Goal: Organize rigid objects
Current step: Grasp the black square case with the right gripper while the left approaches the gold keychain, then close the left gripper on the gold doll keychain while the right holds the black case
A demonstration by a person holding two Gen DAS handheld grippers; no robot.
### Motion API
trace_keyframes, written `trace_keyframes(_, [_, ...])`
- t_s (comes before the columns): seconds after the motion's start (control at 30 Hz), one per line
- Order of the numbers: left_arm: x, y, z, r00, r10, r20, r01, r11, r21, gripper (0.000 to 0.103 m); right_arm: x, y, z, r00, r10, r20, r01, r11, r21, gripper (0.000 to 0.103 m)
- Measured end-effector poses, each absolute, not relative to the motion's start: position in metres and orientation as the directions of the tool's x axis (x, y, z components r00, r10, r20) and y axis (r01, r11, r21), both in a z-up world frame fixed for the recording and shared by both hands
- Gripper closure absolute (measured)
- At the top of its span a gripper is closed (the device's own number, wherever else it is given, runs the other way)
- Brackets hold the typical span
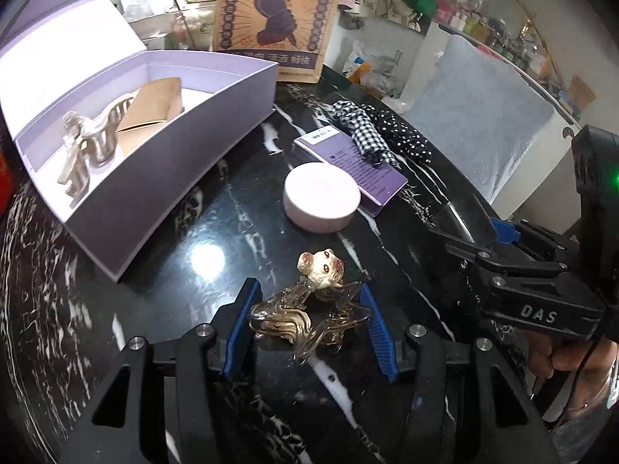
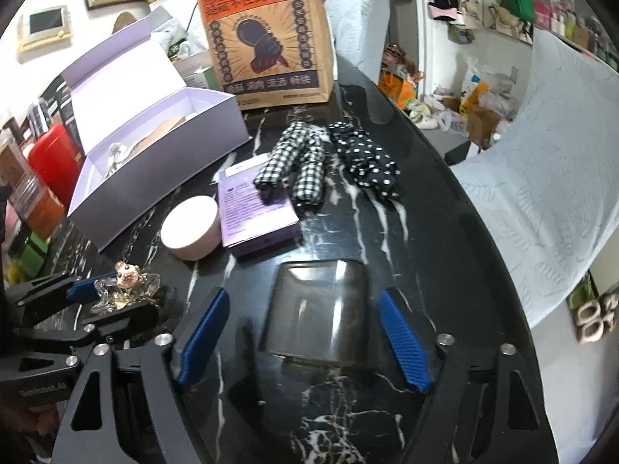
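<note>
My left gripper [image 1: 307,326] is clamped on the clear hair claw [image 1: 305,319] with its little pig charm [image 1: 323,268] — just short of the pink round tin [image 1: 322,202]. Left of that tin stands the open lilac box [image 1: 170,178] (another claw [image 1: 91,145] inside); the right gripper [image 1: 479,228] sits to the tin's right.

I'm working in a lived-in home: a black marble worktop [image 2: 445,232], a cloth-draped chair [image 2: 549,178], hanging tote bags [image 2: 514,0], and bags and shoes littering the floor [image 2: 456,108].
</note>
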State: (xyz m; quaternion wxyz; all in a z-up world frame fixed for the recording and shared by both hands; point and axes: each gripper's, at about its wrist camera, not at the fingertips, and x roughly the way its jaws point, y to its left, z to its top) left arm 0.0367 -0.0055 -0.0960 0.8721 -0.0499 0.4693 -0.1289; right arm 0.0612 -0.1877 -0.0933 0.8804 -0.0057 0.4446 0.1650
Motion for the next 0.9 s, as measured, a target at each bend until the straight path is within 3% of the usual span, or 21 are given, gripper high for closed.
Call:
trace_keyframes(0.07, [0.034,-0.003,-0.096,0.529,-0.262,-0.807,0.172,0.964,-0.201,0.05,0.06,-0.184,-0.093,0.557,0.263,-0.788,-0.293,0.95,0.11,0.045])
trace_keyframes(0.1, [0.033,-0.002,-0.096,0.531,-0.261,-0.806,0.169,0.965,-0.201,0.05,0.059,-0.182,-0.093,0.56,0.25,-0.79,-0.291,0.952,0.094,0.057])
trace_keyframes(0.9, [-0.017,0.015,-0.087,0.577,-0.235,-0.783,0.125,0.972,-0.199,0.05,-0.007,-0.161,-0.081,0.542,0.348,-0.765,-0.383,0.912,0.144,0.057])
